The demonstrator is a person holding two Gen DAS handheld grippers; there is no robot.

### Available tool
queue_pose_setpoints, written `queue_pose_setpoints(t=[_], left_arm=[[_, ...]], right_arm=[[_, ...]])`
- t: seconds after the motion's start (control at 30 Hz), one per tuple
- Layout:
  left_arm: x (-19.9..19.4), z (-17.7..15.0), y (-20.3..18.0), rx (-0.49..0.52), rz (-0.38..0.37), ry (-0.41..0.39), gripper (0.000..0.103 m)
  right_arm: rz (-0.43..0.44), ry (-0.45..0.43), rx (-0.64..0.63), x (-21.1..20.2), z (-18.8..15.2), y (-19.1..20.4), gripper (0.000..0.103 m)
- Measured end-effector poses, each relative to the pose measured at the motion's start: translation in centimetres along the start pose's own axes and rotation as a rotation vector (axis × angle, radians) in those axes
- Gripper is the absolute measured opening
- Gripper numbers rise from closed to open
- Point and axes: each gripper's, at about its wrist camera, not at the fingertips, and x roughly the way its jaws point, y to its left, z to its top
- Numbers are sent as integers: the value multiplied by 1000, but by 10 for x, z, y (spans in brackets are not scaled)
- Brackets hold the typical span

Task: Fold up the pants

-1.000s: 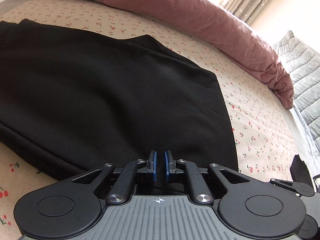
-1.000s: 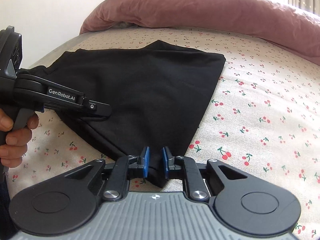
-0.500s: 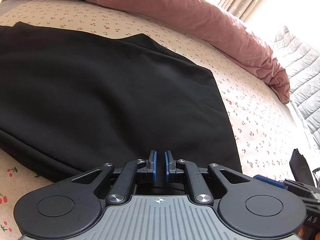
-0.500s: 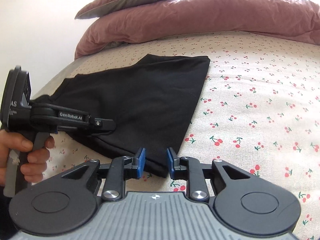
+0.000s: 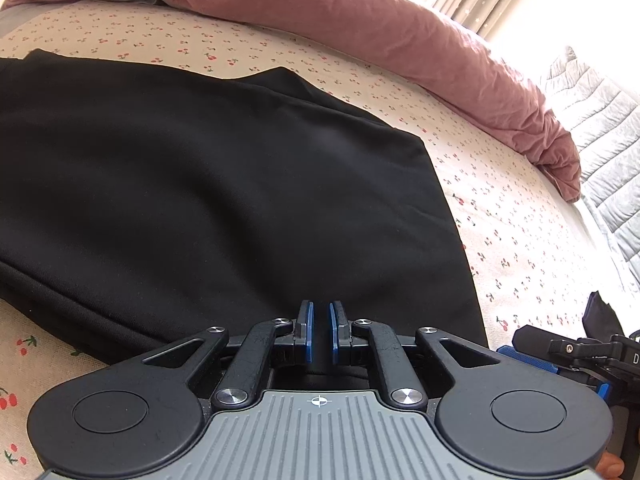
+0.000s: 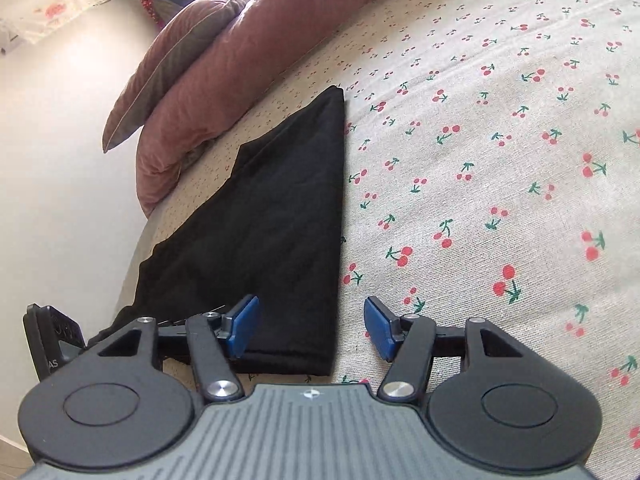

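Observation:
The black pants (image 5: pixel 208 184) lie folded flat on the cherry-print bed sheet (image 5: pixel 500 216). My left gripper (image 5: pixel 319 328) is shut on the near edge of the pants. In the right wrist view the pants (image 6: pixel 280 216) run from the near left up to a far corner. My right gripper (image 6: pixel 310 326) is open, its jaws wide apart over the near right corner of the pants, holding nothing. The right gripper shows at the right edge of the left wrist view (image 5: pixel 568 354).
A pink duvet (image 5: pixel 360 28) lies bunched along the far side of the bed. A grey quilted cover (image 5: pixel 600 128) is at the right. A pillow (image 6: pixel 168 64) rests on the duvet near a white wall (image 6: pixel 52 160). The bed edge falls off at the left.
My right gripper has opened wide, let go of the pants' corner and swung its view toward the wall. The left gripper stays shut on the pants' edge, barely moved.

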Motion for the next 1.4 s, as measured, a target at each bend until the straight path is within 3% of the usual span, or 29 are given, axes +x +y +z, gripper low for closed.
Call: queue_pose_setpoints(t=[0.3,0.43,0.57,1.23,1.3,1.4], left_arm=[[0,1,1,-8,-6,9,10],[0,2,0,-5,-4,11,10],[0,2,0,-5,-2,10,10],[-2,0,-13,38,34,-3,10],[-2,0,-12,35,32,-2,10],[-2,0,-11,31,30,0,10]], right_arm=[[43,3,78,1,-7,-9,53],[50,10,104,6,-14,-10,33],[49,14,150,11,-14,-16,20],[70,-37,136,18,-15,-10,24],[102,-57,153,17,-15,-8,26],[134,-68,137,17,-16,-3,42]])
